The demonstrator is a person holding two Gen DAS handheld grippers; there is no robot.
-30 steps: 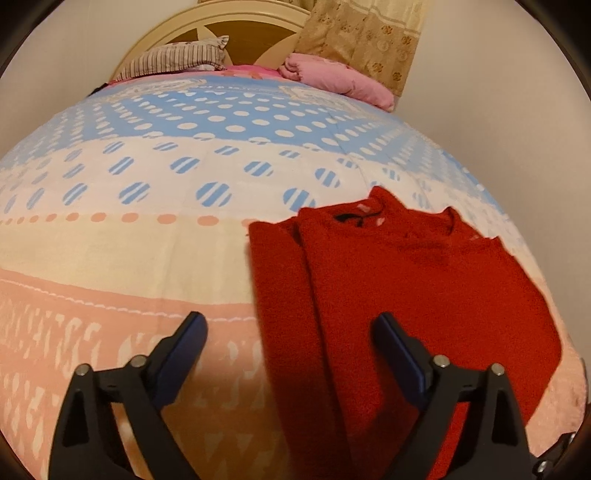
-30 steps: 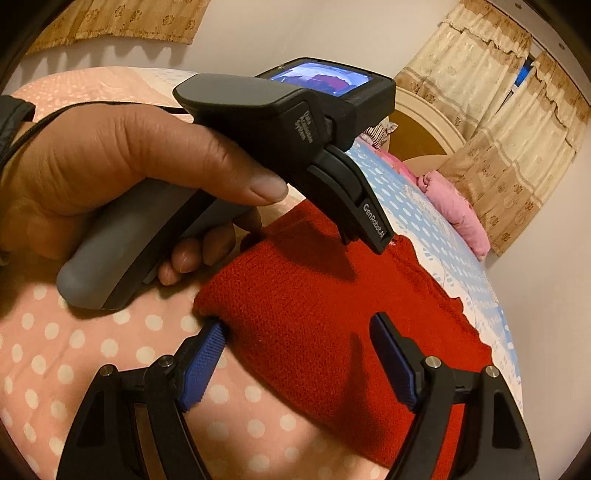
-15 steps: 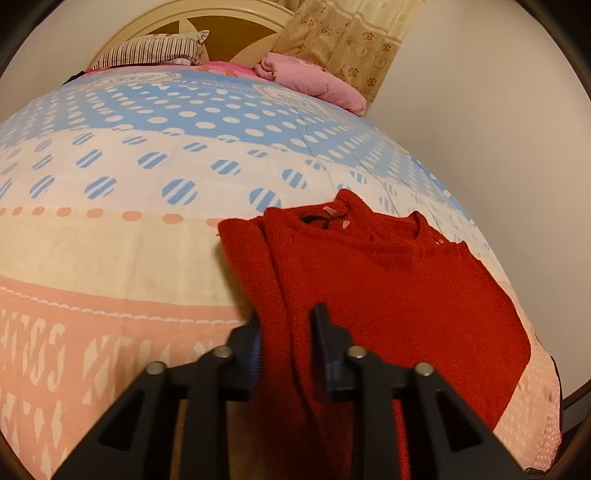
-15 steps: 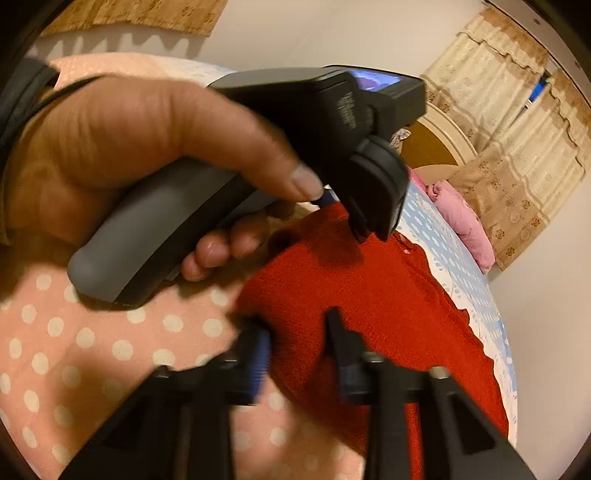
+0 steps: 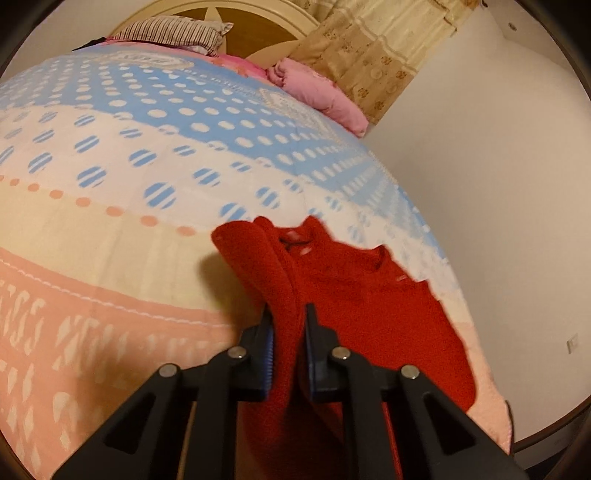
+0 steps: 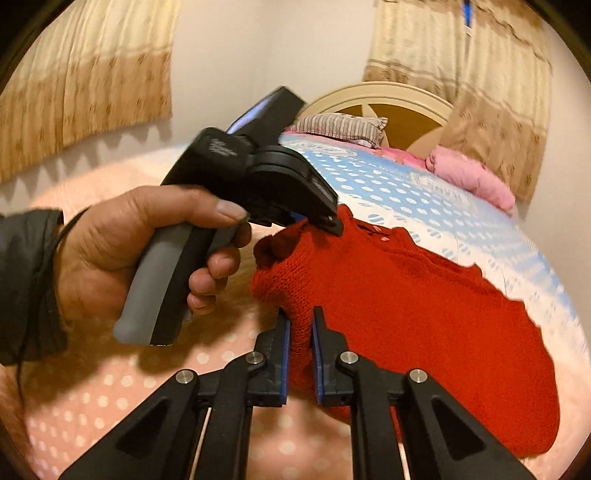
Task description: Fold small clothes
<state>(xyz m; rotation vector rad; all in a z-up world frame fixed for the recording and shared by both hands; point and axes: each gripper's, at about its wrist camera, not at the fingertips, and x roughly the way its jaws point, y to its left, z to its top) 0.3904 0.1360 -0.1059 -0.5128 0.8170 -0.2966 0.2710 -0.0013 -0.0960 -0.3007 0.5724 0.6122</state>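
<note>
Nearest the lens in the left wrist view, the left gripper point(image 5: 288, 321) has its jaws closing on a raised fold of the red sweater point(image 5: 369, 314), and the blue pads point(image 5: 269, 354) press the knit from both sides. The fold rises from the sweater's left edge, lifted clear of the bedspread point(image 5: 110, 221), which casts a shadow beneath it.

In the right wrist view, the right gripper point(image 6: 300, 325) has its jaws clamped on the near left corner of the same sweater point(image 6: 424, 314), with red knit filling the narrow gap between the pads point(image 6: 284, 354). Just beyond it and to the left, the person's left hand point(image 6: 122, 251), in a dark sleeve point(image 6: 26, 280), holds the handle of the left gripper point(image 6: 328, 221), whose tip meets the sweater's left edge farther up.

The sweater lies on the near right part of the bed, its neckline pointing toward the far end and its right side flat on the pink and blue spotted cover.

At the far end rest a striped pillow point(image 5: 173, 33) on the left and a pink pillow point(image 5: 317, 92) on the right, against a cream headboard point(image 6: 384, 99). Beige patterned curtains point(image 6: 85, 85) hang on the walls behind.
</note>
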